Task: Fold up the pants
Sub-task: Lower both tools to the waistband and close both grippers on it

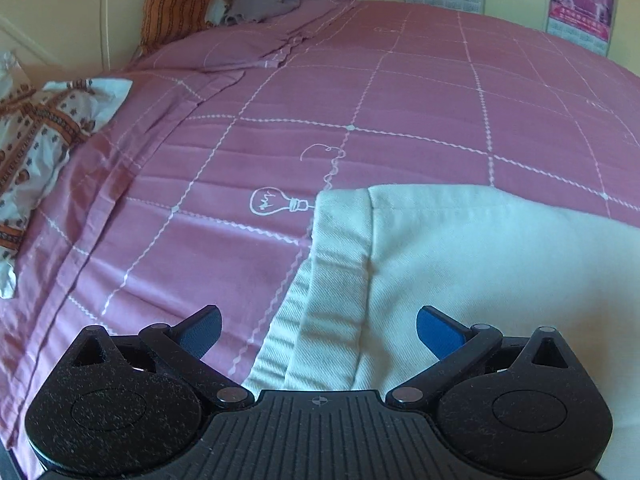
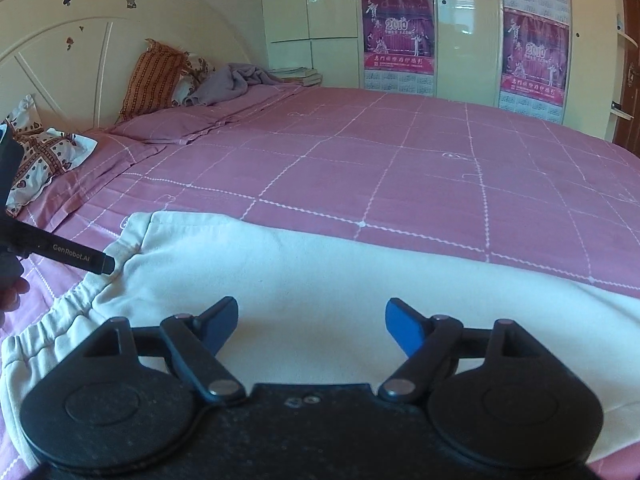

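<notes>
White pants (image 1: 460, 264) lie flat on the pink checked bedspread (image 1: 280, 120). In the left wrist view the left gripper (image 1: 319, 334) is open and empty, just above the pants' elastic waistband end (image 1: 296, 320). In the right wrist view the right gripper (image 2: 312, 326) is open and empty over the middle of the pants (image 2: 320, 272). The gathered waistband (image 2: 60, 320) shows at lower left there. The left gripper's black body (image 2: 60, 254) reaches in from the left edge, close to the waistband corner.
Patterned pillows (image 2: 44, 156) and an orange pillow (image 2: 152, 76) lie by the white headboard (image 2: 80, 40). A grey garment (image 2: 236, 80) and some books sit at the far corner. A wardrobe with calendar posters (image 2: 400, 36) stands behind the bed.
</notes>
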Demonstrator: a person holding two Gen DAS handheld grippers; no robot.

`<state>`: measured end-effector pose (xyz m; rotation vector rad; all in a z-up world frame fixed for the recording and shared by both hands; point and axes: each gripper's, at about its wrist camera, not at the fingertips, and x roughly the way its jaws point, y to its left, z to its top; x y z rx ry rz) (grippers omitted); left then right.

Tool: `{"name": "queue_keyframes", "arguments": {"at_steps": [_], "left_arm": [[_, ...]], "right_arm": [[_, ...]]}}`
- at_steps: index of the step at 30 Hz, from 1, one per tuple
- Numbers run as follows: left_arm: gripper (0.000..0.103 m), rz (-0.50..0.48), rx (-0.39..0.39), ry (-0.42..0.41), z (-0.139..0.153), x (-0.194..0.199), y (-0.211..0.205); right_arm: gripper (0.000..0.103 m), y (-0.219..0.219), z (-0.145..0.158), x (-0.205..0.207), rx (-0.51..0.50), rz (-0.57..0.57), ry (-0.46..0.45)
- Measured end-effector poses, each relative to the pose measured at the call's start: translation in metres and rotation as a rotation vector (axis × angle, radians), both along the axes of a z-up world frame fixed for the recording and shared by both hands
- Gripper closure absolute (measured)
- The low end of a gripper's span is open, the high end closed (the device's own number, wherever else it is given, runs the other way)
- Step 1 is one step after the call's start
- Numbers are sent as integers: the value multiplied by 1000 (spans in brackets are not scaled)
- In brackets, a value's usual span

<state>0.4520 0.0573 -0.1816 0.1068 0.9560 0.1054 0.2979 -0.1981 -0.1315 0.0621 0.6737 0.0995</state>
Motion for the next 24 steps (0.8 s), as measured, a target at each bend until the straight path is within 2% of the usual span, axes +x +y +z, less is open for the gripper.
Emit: {"name": "queue_keyframes", "arguments": {"at_steps": [3,7,8,10,12,14,16,20,22,24], "left_arm": [[0,58,18,7,-13,26,16],[1,14,-9,49,-31,55,20],[7,-1,-17,53,-35,60,19],[42,-69,-86,76,-44,68,18],[60,-84,-163,89,-47,73,18],[62,-116,-131,85,-46,70,12],[69,-142,-108,71,-44,64,10],[74,-149,-86,31,-34,51,7],[90,-165,-71,21,-28,44,4],[92,-159,-73,16,-21,40,4]], "right_arm": [[21,-2,-9,22,3,18,17],[21,-5,-20,49,-3,36,30],[21,-6,-22,57,-4,42,31],[21,-7,-26,72,-14,60,34],[21,-8,-30,92,-31,87,48],[21,-8,-34,111,-41,109,67],[21,-7,-39,130,-57,129,84],[22,-6,-48,163,-79,134,136],[25,-5,-55,172,-103,134,167],[29,-1,-62,175,-123,156,195]]}}
